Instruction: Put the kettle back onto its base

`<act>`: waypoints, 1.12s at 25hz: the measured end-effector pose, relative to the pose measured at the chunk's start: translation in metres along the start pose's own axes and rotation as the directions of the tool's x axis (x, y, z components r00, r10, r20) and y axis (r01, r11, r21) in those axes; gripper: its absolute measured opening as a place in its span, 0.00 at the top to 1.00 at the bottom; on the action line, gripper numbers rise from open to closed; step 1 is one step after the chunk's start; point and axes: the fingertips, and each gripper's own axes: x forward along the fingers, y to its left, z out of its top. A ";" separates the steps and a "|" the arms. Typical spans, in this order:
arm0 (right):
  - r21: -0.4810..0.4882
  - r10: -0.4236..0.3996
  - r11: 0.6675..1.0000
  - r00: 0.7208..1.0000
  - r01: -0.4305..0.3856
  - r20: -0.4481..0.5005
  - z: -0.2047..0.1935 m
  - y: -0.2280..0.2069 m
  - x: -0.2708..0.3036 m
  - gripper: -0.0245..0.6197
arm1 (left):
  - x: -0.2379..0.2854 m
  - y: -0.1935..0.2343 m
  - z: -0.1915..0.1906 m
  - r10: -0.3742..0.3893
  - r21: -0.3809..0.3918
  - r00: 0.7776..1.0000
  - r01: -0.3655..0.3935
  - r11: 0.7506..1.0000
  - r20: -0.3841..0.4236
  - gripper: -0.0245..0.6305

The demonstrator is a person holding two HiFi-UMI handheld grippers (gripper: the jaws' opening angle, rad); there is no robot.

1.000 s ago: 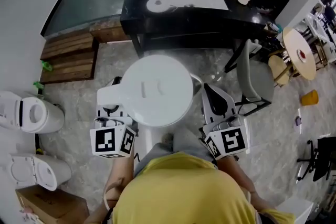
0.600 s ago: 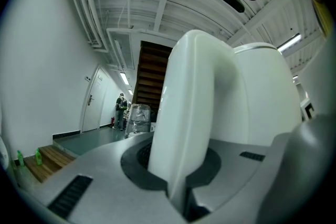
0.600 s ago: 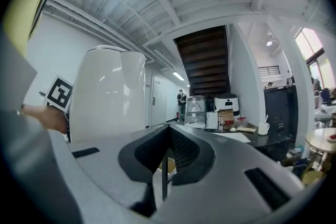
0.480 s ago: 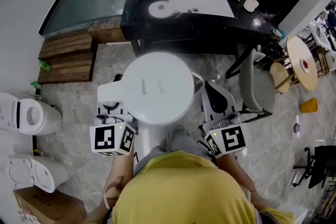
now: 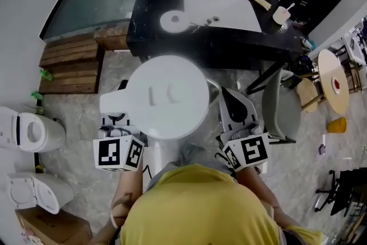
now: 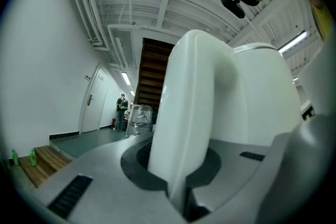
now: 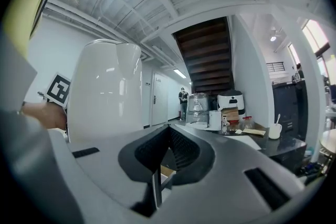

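One hold only: your left gripper (image 5: 118,123) clamps the handle (image 6: 189,113) of the smooth white plastic kettle (image 5: 169,94), aloft short of the black table (image 5: 229,46); right gripper (image 5: 231,107) closed, empty; rigid, likely heavy, slippery-walled; handle suits.

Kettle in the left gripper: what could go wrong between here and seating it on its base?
1. Only the left gripper holds the kettle, jaws shut on its handle; the right gripper is shut and empty beside it, so the body may swing or tilt.
2. In the head view the wide kettle could cover the round base on the black table once above it, so it may land off-centre.
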 end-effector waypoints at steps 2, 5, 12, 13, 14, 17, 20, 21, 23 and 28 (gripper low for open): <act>0.000 0.016 1.000 1.000 -0.016 0.005 0.001 -0.012 0.016 0.94 | 0.016 0.001 0.002 0.010 0.010 1.000 -0.010 1.000 0.007 0.93; -0.003 0.043 0.999 0.999 -0.043 0.003 0.001 -0.026 0.035 0.94 | 0.036 0.003 0.004 0.029 0.018 1.000 -0.029 0.999 0.012 0.93; -0.017 0.116 0.993 0.993 -0.116 -0.015 -0.003 -0.040 0.067 0.94 | 0.065 0.011 0.004 0.072 0.013 0.997 -0.072 0.997 0.017 0.93; -0.018 0.129 0.991 0.991 -0.129 -0.022 -0.005 -0.039 0.070 0.94 | 0.067 0.013 0.003 0.075 0.012 0.997 -0.075 0.997 0.014 0.93; -0.018 0.145 0.989 0.989 -0.145 -0.030 -0.007 -0.038 0.072 0.94 | 0.069 0.014 0.002 0.077 0.011 0.997 -0.077 0.997 0.010 0.93; -0.024 0.181 0.983 0.982 -0.183 -0.045 -0.013 -0.035 0.077 0.94 | 0.075 0.019 0.001 0.087 0.010 0.996 -0.087 0.996 0.007 0.93; -0.032 0.187 0.982 0.981 -0.189 -0.048 -0.015 -0.038 0.085 0.94 | 0.084 0.024 0.001 0.092 0.010 0.996 -0.092 0.996 0.008 0.93; -0.033 0.188 0.981 0.981 -0.190 -0.049 -0.016 -0.039 0.088 0.94 | 0.088 0.026 0.001 0.091 0.009 0.996 -0.091 0.996 0.009 0.93; -0.032 0.188 0.981 0.981 -0.190 -0.053 -0.016 -0.043 0.097 0.94 | 0.097 0.031 0.000 0.086 0.005 0.996 -0.087 0.996 0.009 0.92; -0.022 0.178 0.983 0.982 -0.180 -0.056 -0.015 -0.051 0.125 0.94 | 0.125 0.043 -0.003 0.073 0.010 0.997 -0.073 0.997 0.000 0.93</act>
